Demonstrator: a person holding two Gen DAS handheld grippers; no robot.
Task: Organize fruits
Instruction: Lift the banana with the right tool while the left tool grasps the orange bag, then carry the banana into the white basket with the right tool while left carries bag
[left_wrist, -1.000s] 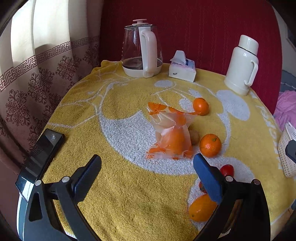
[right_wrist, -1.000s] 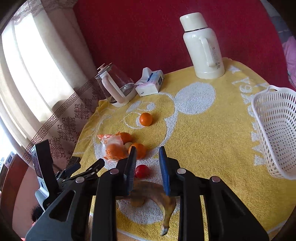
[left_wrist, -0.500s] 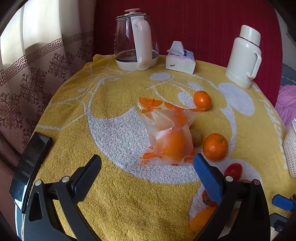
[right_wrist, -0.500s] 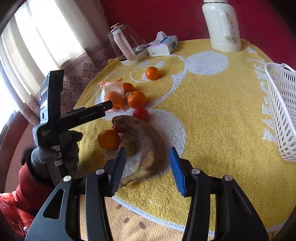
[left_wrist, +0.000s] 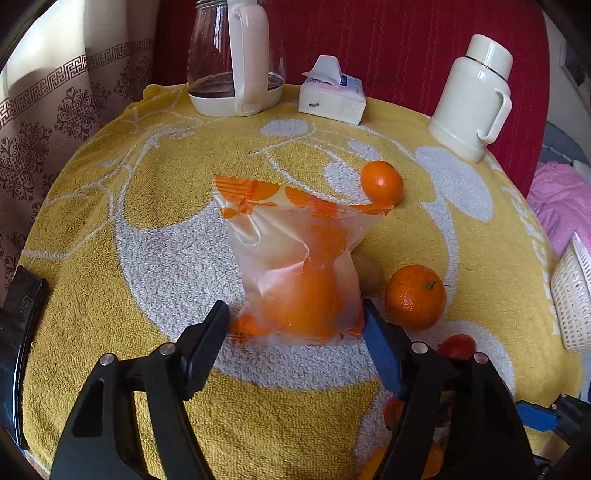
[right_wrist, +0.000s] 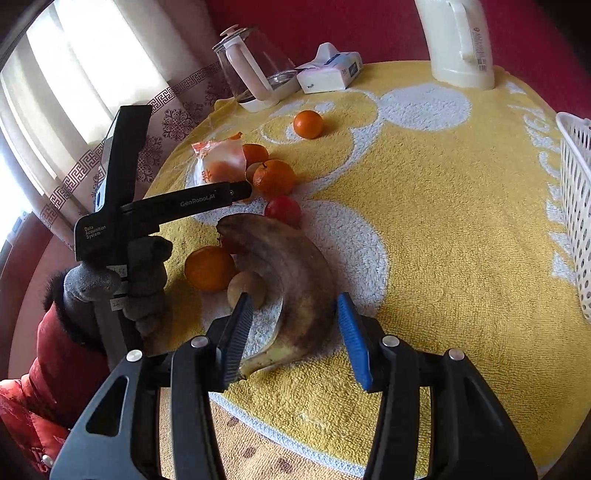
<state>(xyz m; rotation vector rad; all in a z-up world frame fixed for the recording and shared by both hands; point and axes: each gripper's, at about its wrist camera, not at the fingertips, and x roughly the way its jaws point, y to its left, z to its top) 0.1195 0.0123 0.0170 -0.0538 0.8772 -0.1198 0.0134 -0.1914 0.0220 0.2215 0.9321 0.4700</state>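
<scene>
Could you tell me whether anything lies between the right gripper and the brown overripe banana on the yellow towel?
Nothing visible does. The right gripper already straddles the brown overripe banana, apparently without pressing it. A small tan round fruit sits just beside its left finger.

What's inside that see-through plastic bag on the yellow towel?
The plastic bag shows one orange fruit at its lower end. Its frosted film and orange print hide anything else.

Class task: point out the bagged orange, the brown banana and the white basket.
bagged orange (left_wrist: 303, 299), left wrist view, on the fruit showing through the plastic.
brown banana (right_wrist: 295, 266), right wrist view, mid-curve of the peel.
white basket (right_wrist: 576, 206), right wrist view, on its mesh wall.
</scene>
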